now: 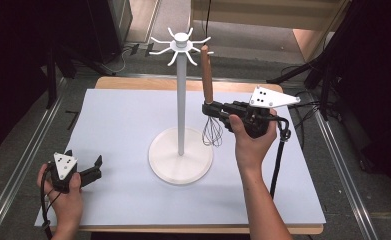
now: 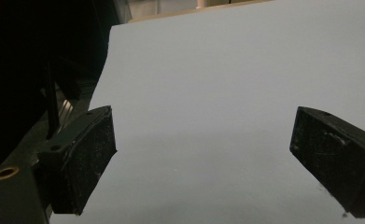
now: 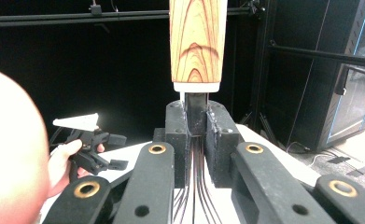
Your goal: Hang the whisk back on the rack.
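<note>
Right tongs (image 1: 214, 109): clamped on the whisk (image 1: 209, 100) at the metal neck just below the wooden handle (the right gripper view shows both pads pressed against that neck, the wires running down between them). The whisk stands upright, handle up, wire loops hanging below the tongs and above the worktop (image 1: 118, 125). It sits just to the right of the white rack (image 1: 181, 107), near the pole but apart from it. The top of the handle reaches up close to the rack's hooks; whether it touches one I cannot tell.

Left tongs (image 1: 99, 165): open, nothing between them. In the left gripper view the two black pads (image 2: 89, 154) stand wide apart over bare white surface. This gripper rests low at the near left part of the worktop, well apart from the rack and the whisk, held in the person's left hand (image 1: 65, 192).

Rack: round white base on the middle of the worktop, thin pole rising to a ring of curved hooks.

Right hand (image 1: 250, 145) grips its tool from below; a black cable trails down from it along the forearm.
</note>
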Demonstrator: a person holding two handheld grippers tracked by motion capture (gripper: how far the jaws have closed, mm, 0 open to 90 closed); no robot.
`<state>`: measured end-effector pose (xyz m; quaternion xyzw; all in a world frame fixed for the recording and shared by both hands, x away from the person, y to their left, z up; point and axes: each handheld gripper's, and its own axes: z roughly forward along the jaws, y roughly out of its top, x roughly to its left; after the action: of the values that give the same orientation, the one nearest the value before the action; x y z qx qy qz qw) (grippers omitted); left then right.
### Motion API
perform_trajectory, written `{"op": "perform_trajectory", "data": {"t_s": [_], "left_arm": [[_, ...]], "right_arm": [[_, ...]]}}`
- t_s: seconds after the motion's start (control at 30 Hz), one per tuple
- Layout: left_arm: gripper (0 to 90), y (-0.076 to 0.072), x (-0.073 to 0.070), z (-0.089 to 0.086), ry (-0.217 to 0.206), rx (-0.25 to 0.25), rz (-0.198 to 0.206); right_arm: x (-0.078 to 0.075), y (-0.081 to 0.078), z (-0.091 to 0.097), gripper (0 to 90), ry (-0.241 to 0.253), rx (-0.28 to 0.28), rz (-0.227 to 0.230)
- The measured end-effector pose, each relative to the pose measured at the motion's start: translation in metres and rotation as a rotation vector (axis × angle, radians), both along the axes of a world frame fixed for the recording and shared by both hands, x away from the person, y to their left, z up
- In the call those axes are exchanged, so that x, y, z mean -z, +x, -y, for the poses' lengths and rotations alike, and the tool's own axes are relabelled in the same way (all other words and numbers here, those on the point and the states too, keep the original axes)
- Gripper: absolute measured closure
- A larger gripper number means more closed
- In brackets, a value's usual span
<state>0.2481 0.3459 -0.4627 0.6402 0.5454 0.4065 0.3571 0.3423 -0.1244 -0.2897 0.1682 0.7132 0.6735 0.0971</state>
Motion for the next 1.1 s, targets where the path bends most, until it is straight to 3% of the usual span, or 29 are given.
{"op": "perform_trajectory", "data": {"t_s": [0.67, 0.9, 1.1], "left_arm": [[7.3, 0.000, 0.000, 0.000, 0.002, 0.000, 0.000], [7.3, 0.000, 0.000, 0.000, 0.002, 0.000, 0.001], [7.3, 0.000, 0.000, 0.000, 0.002, 0.000, 0.000]], "right_arm": [[0.003, 0.001, 0.000, 81.5, 0.009, -0.002, 0.002], [0.006, 0.003, 0.003, 72.5, 0.020, -0.002, -0.006], [0.014, 0.003, 0.012, 54.0, 0.023, 0.065, -0.017]]}}
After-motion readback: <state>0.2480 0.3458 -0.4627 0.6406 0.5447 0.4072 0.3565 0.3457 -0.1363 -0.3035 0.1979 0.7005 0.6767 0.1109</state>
